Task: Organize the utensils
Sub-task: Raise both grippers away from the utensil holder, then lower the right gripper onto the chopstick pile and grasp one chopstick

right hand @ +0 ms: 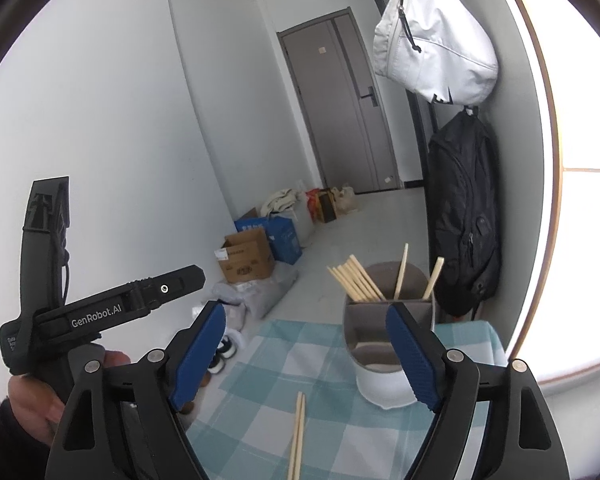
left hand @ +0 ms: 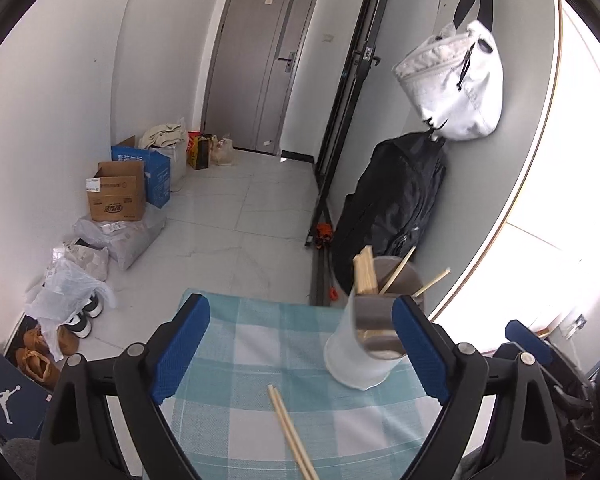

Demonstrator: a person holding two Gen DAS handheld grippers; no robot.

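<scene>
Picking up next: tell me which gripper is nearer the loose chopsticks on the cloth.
Probably left, narrowly. The left gripper hangs open just above the loose chopsticks; the right gripper, also open, faces them from slightly farther back.

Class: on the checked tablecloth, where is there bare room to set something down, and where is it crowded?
Bare cloth lies left of the utensil holder and beyond the loose chopsticks. The far right corner is crowded: the holder stands there, bristling with chopsticks.

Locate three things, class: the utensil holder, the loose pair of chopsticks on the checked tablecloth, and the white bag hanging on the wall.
utensil holder (right hand: 384, 380): right wrist view, white lower wall.
loose chopsticks (right hand: 298, 436): right wrist view, mid-shaft.
white bag (left hand: 460, 84): left wrist view, front panel.
</scene>
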